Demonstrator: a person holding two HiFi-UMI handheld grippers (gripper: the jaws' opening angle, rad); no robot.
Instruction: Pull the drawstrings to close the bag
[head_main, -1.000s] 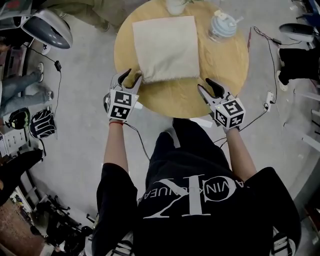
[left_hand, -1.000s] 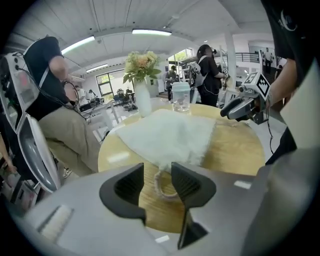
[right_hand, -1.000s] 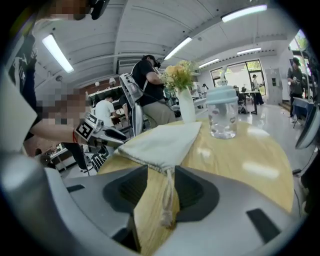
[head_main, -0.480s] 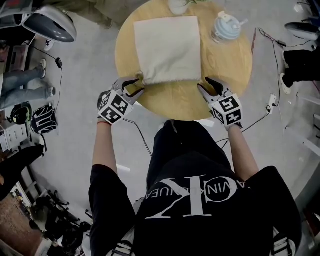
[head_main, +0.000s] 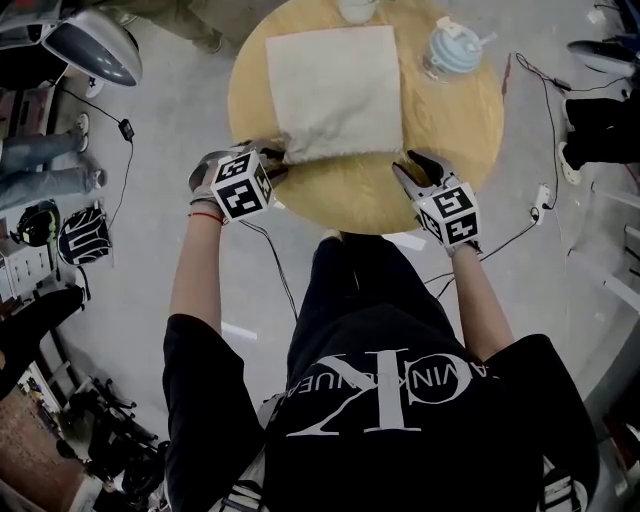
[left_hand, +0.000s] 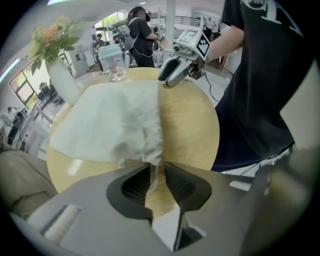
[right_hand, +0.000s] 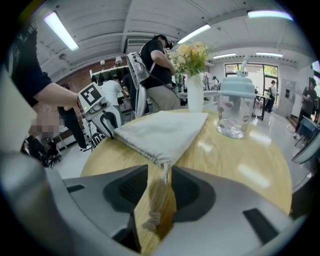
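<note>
Bag (head_main: 335, 90) lies flat on round table (head_main: 440, 130), mouth toward the operator; contents not visible. Left gripper (left_hand: 158, 167): jaws have just been closing, not yet clamped, left drawstring (left_hand: 152, 181) between them. Right gripper (right_hand: 159, 168): jaws apart around right drawstring (right_hand: 157, 202). Lidded jar (head_main: 447, 50) appears empty. Vase (right_hand: 195, 92) holds flowers (right_hand: 190, 52).

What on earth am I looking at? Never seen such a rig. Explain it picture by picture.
A person holds hand-held tongs, one per hand; no robot. One picture looks down from a head camera; the others ride on each tool. On the round wooden table sit a cream cloth drawstring bag, a clear lidded cup and a white vase of flowers. The left tongs have just been closing round one cord, not yet pinching; the right tongs stand open round the knotted cord.
</note>
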